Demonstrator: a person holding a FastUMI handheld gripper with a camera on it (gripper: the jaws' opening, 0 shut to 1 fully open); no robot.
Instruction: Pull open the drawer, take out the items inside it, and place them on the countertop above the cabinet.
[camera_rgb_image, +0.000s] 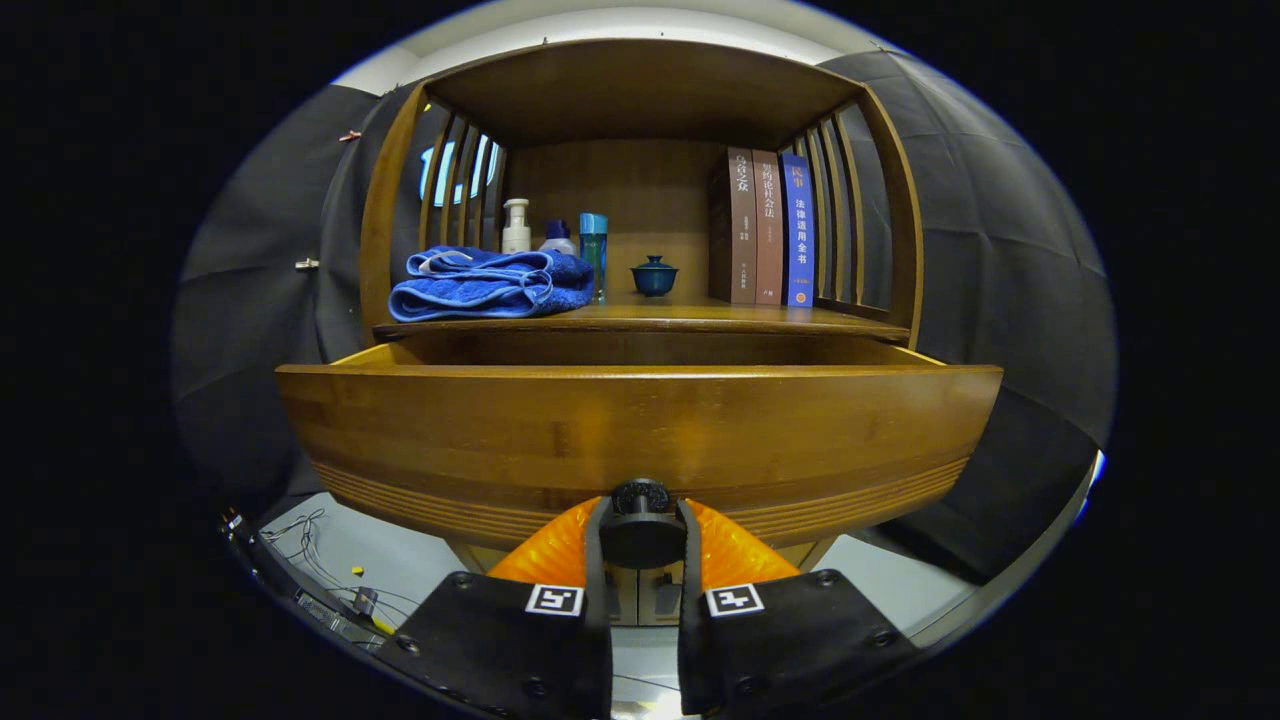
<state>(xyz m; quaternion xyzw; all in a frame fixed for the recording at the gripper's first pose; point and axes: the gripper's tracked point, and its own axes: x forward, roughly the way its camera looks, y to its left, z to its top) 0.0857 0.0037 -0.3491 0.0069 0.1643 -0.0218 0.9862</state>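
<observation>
Your gripper (641, 540) level and square to the drawer (640, 430), both fingers clamped on its round knob (641, 528), drawer pulled out toward you, long axis crosswise, below the countertop (700, 318), folded towel (490, 283) above it.

Layout: drawer (640, 425) drawn out toward me, table (690, 318) above and behind it.

My jaws sit one on each side of the knob (641, 525) on the drawer front, low and centred. On the table: folded towel (490, 284) at left front; behind it a pump bottle (516, 227), a second bottle (558, 238) and a tall bottle (593, 250) in a row. Lidded cup (654, 275) near centre. Three upright books (765, 228) stand at right, near the slatted side wall (850, 215).
</observation>
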